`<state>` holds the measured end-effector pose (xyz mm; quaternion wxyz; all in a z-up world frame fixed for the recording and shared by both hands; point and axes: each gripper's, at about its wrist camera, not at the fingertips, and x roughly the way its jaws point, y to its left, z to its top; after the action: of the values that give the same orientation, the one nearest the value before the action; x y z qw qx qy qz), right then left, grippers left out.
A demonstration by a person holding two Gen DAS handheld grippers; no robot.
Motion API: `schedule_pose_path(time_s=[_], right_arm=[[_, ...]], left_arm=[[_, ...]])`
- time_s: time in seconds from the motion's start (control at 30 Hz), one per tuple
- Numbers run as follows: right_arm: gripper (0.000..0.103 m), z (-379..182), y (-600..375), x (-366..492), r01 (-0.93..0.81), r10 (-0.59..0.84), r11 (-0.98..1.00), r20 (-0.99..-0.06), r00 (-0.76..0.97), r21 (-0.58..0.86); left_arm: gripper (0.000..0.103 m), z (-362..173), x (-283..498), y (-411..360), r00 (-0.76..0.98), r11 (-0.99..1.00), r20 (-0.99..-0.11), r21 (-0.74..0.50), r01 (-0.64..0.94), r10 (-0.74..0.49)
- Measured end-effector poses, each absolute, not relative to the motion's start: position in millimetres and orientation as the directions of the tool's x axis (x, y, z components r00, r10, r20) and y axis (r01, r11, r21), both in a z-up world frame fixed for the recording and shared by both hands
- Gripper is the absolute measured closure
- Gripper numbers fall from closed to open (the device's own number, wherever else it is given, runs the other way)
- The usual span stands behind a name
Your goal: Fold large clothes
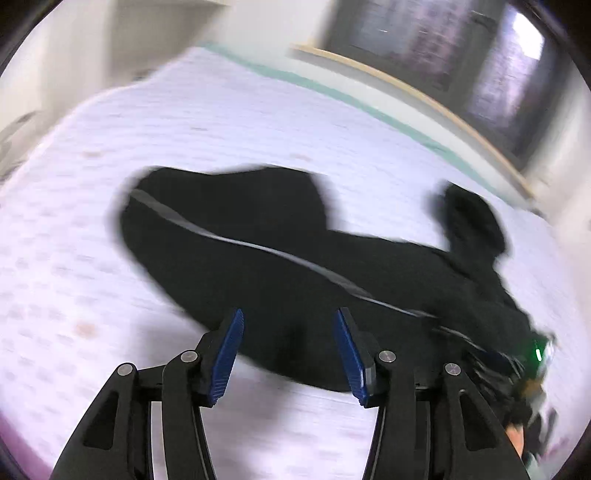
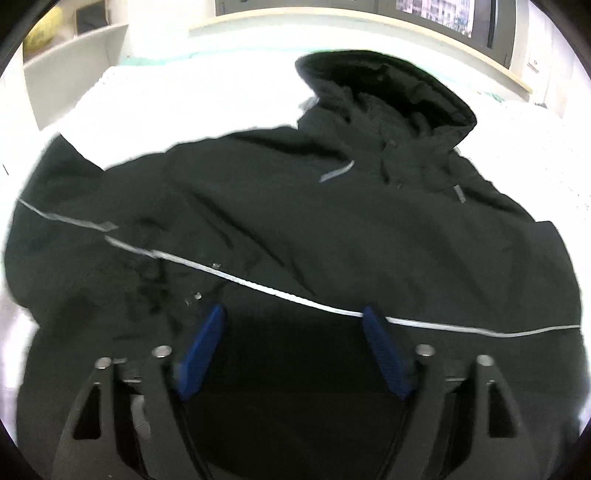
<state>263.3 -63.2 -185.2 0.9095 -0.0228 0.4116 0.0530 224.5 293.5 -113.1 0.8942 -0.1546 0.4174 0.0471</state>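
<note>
On a white patterned bed [image 1: 258,122], seen from the left wrist, a black jacket [image 1: 258,258] lies spread, a thin pale stripe [image 1: 236,240] running across it. The view is smeared by blur. The left gripper [image 1: 288,354] hangs above the jacket's near edge, its blue pads [image 1: 227,360] apart with nothing between them but the cloth and bed below. At the lower right edge, part of the other tool with a green light [image 1: 537,352] shows, a bit of a hand [image 1: 517,437] beneath it. A wooden ledge [image 1: 424,99] and dark window [image 1: 443,48] run behind the bed.

From the right wrist, the jacket [image 2: 295,221] fills most of the frame, its hood [image 2: 391,96] crumpled toward the far side of the bed [image 2: 184,99]. The pale stripe [image 2: 258,286] crosses the body from left to right. The right gripper [image 2: 293,350] hovers over the dark cloth, jaws spread wide, its blue pads [image 2: 201,354] clasping nothing; one pad's tip overlaps the stripe in the picture. Shelves [image 2: 74,48] stand at the upper left, the ledge [image 2: 295,18] beyond the bed.
</note>
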Motion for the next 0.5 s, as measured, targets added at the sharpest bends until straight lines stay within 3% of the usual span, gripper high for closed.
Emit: schedule_pose_path(time_s=[0.13, 0.3, 0.43, 0.5], right_arm=[[0.016, -187, -62, 261, -0.113, 0.083, 0.994, -0.714, 0.695, 0.005], [0.015, -188, -62, 260, -0.111, 0.081, 0.994, -0.691, 0.719, 0.0], [0.014, -190, -62, 256, -0.113, 0.087, 0.994, -0.682, 0.726, 0.007], [0.014, -190, -62, 256, -0.112, 0.082, 0.994, -0.678, 0.731, -0.001]], left_arm=[[0.047, -127, 237, 373, 0.651, 0.91, -0.758, -0.247, -0.333, 0.032], [0.043, -169, 272, 440, 0.701, 0.814, -0.713, -0.414, -0.408, -0.011], [0.042, -210, 301, 456, 0.684, 0.761, -0.726, -0.479, -0.437, -0.065], [0.039, -224, 309, 460, 0.721, 0.732, -0.681, -0.555, -0.395, -0.128]])
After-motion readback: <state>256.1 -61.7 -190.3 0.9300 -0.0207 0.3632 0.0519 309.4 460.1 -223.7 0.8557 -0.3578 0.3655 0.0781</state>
